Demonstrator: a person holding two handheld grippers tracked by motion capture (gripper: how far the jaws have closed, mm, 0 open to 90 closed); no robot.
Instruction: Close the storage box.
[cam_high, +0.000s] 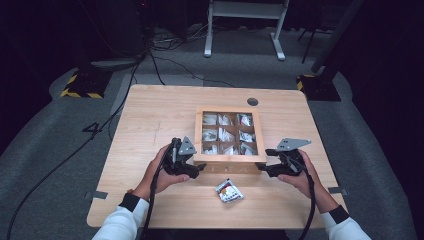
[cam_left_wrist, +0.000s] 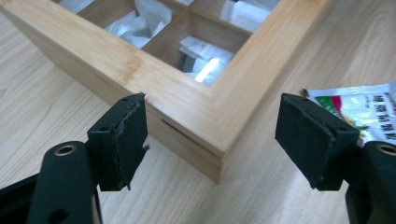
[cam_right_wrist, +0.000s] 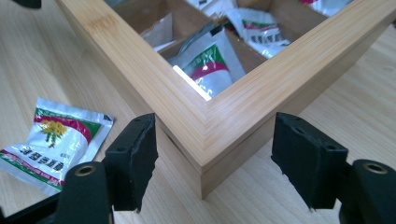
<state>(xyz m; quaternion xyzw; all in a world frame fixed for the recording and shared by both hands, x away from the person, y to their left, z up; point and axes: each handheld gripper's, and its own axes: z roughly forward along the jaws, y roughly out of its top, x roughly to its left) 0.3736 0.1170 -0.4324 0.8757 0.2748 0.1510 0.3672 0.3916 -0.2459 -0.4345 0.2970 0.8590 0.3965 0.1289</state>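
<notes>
Table (cam_high: 150, 115) space is wide and bare on the left side and along the front edge. Behind it there is grey floor with cables on it, and a white stand farther back.

A wooden box (cam_high: 229, 159) sits a bit right of the middle of the table. It has nine small squares inside, three rows of three. White packets (cam_high: 225, 134) lie in the squares. Up close, some of them have green and pink on them.

One loose packet (cam_high: 229, 190) lies on the table just in front of the box, between the two hands. It has a yellow flower, a red stripe and a green band. Some small writing is on it, but it is too small to read.

The left gripper (cam_high: 202, 168) is at the front left corner of the box. In the left gripper view its jaws stand apart, one on each side of the corner. One pad (cam_left_wrist: 133, 140) is close by the box wall; the other is well off it. It holds nothing.

The right gripper (cam_high: 260, 166) is at the front right corner. In the right gripper view its jaws are spread wide around that corner. The pads (cam_right_wrist: 306, 156) do not touch the wood. It holds nothing too.
</notes>
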